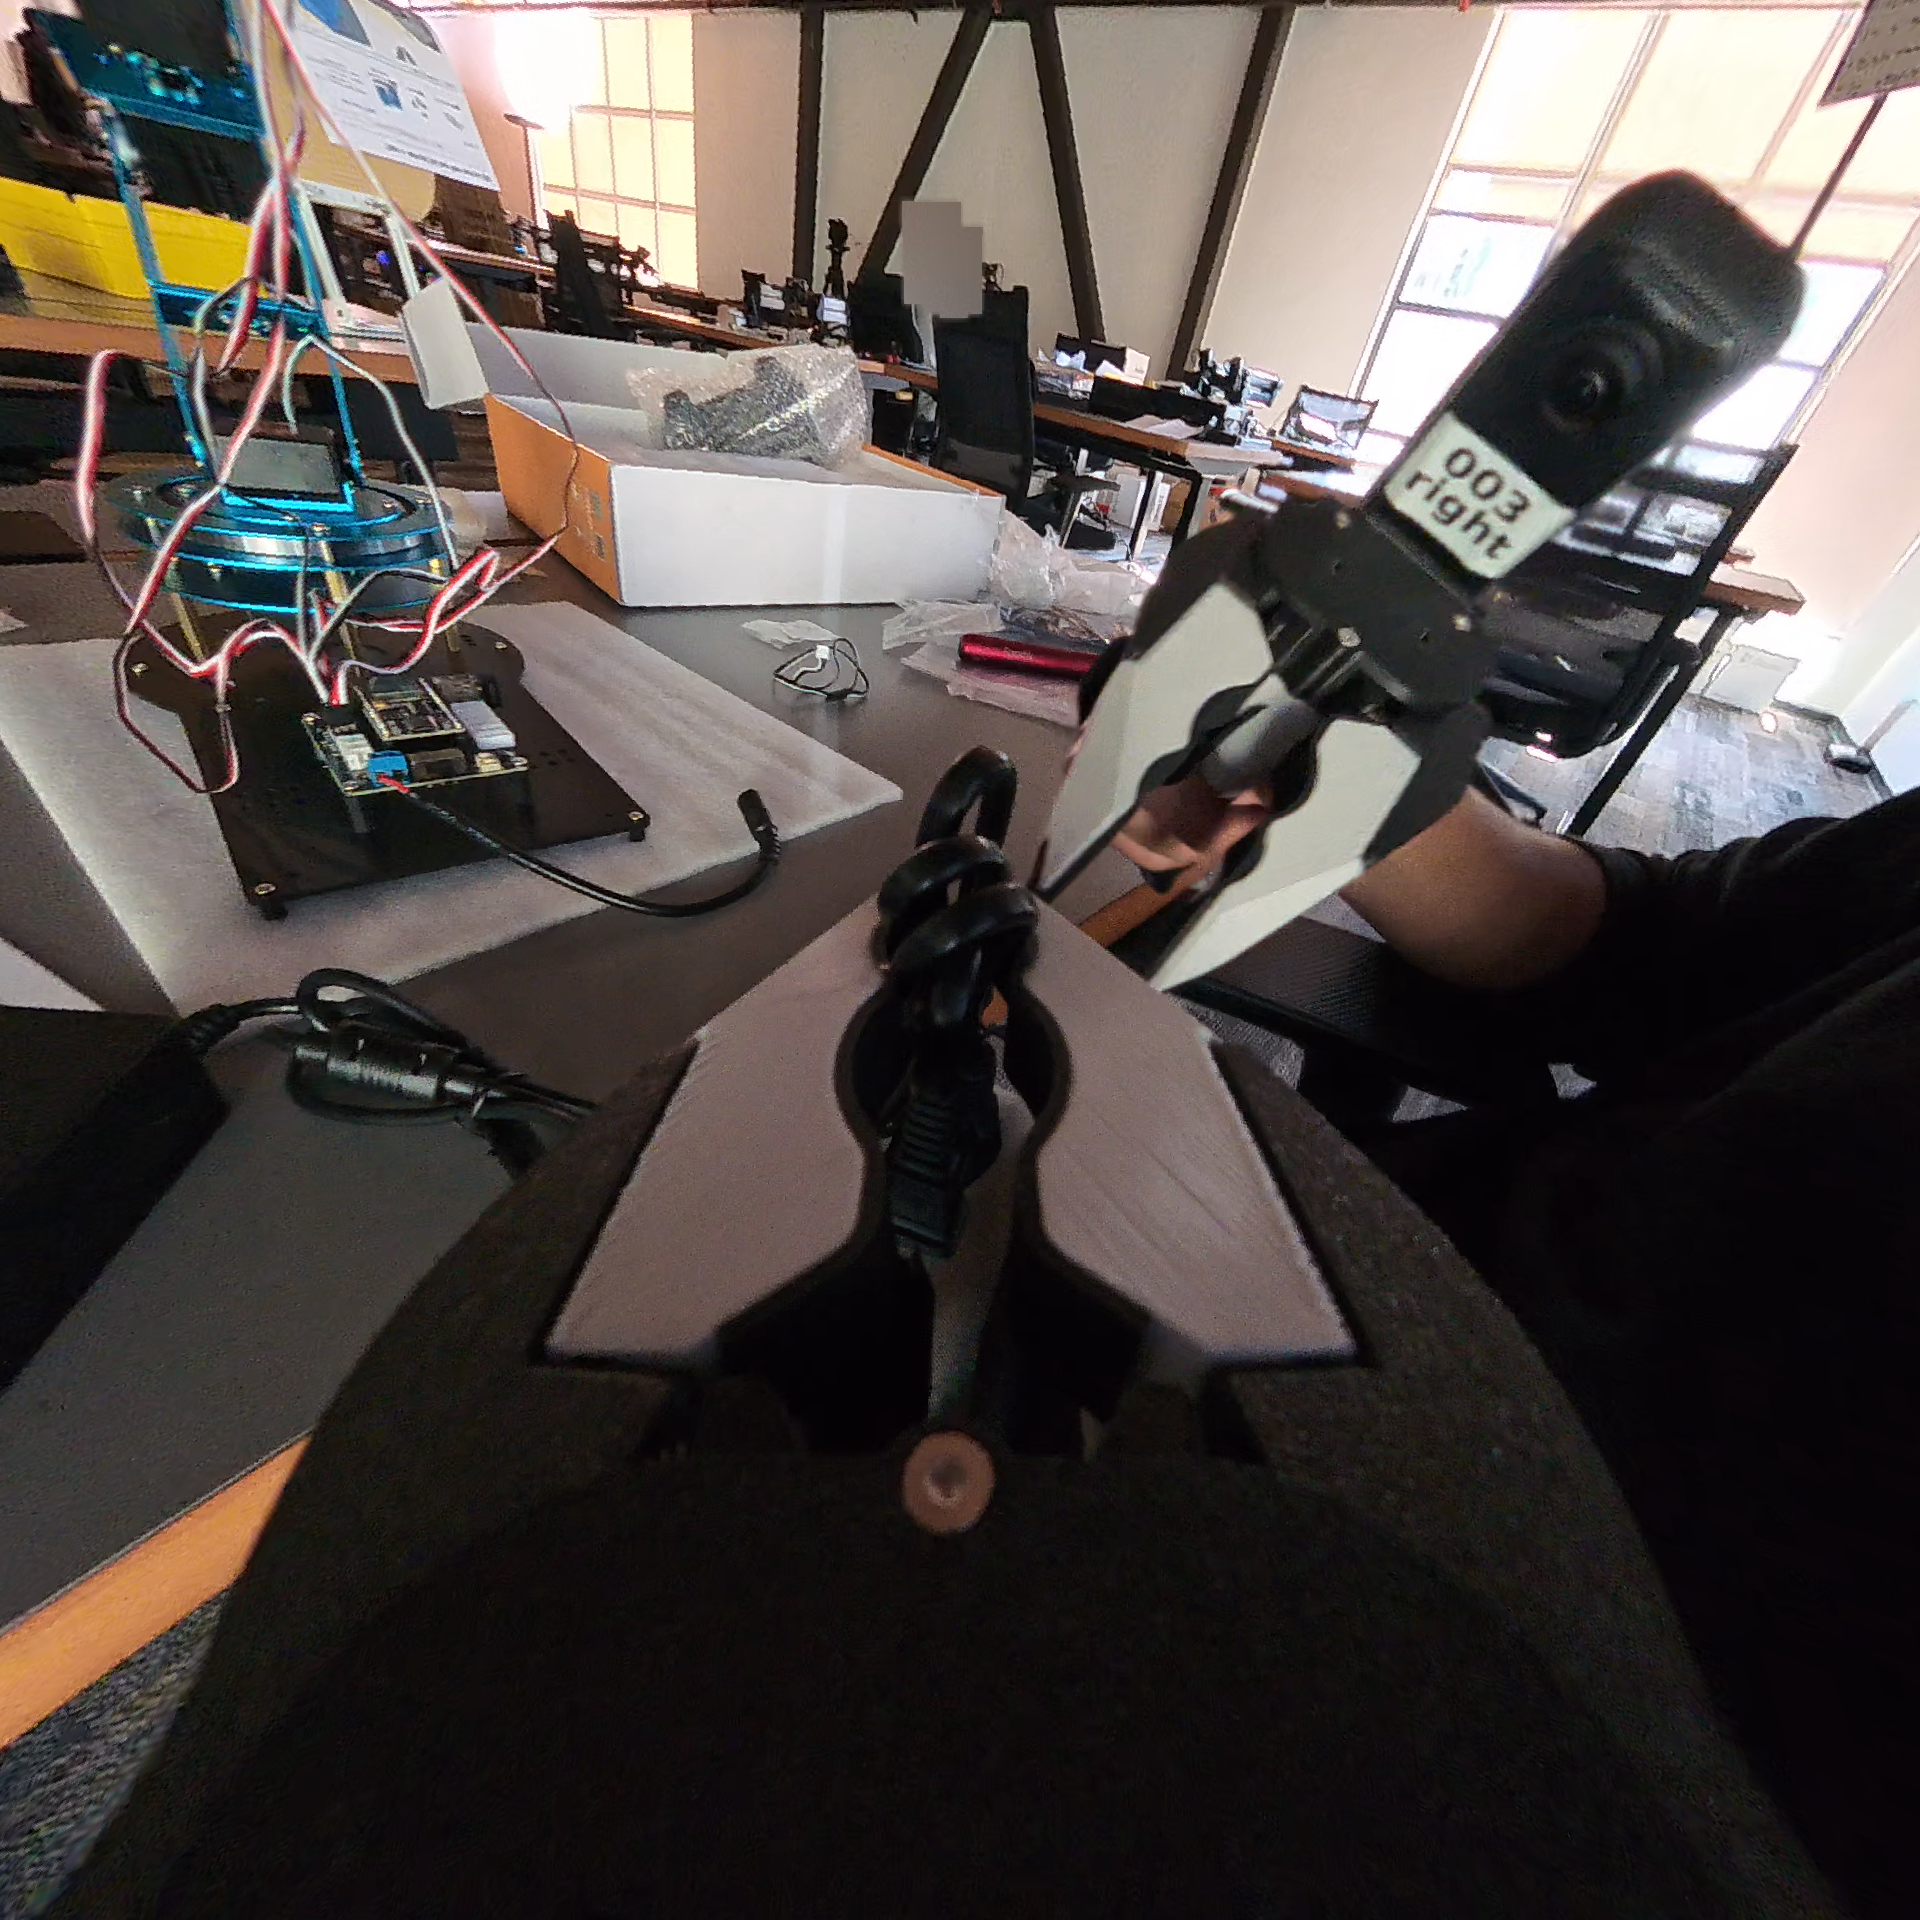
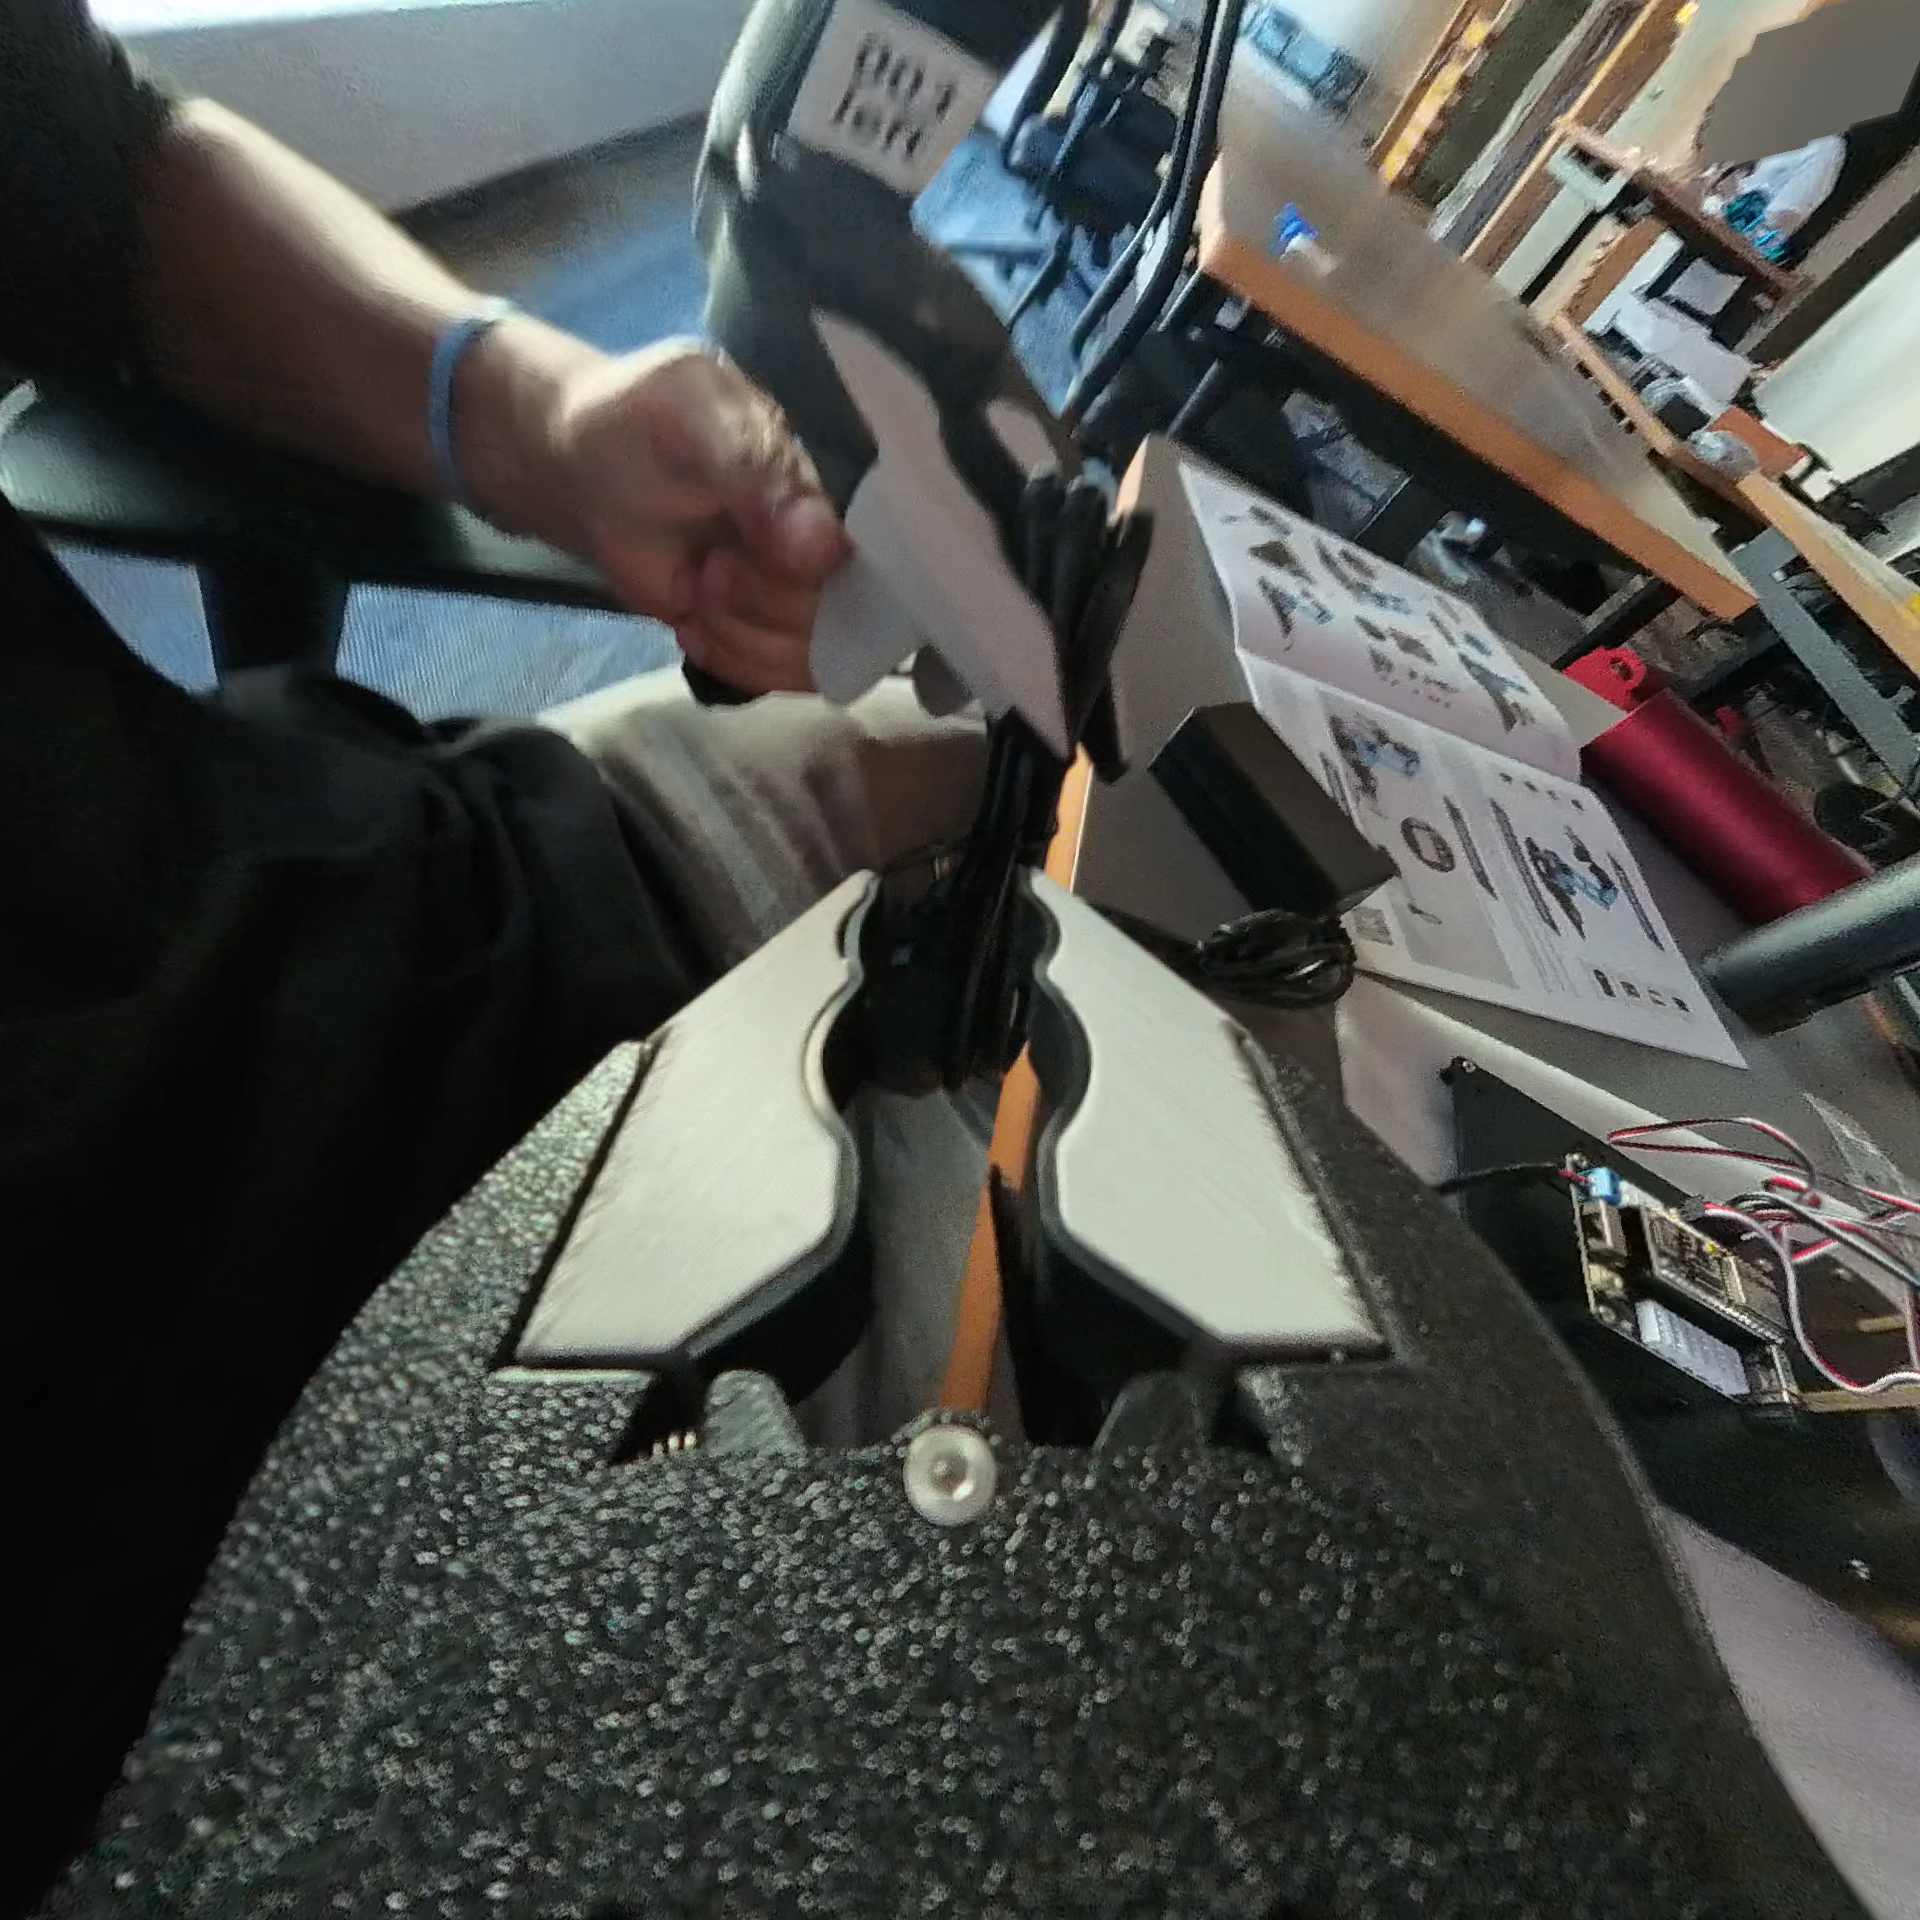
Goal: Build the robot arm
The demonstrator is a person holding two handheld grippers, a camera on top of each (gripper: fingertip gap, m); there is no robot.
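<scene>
Holding a bundled black cable (image 1: 951, 997) clamped between both units: my left hand-held gripper (image 1: 961, 940) grips one end, my right hand-held gripper (image 2: 951, 914) the other, off the desk (image 1: 125, 1309) edge, near the black power brick (image 2: 1262, 805).

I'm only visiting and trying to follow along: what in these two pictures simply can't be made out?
- Left wrist view: where the black cable ends is hidden inside the left gripper.
- Right wrist view: motion blur smears the cable between both sets of jaws, and the right gripper covers part of it.
- Left wrist view: the blue frame is cut off by the top edge.
- Left wrist view: the bubble-wrapped item in the box is unidentifiable.
</scene>
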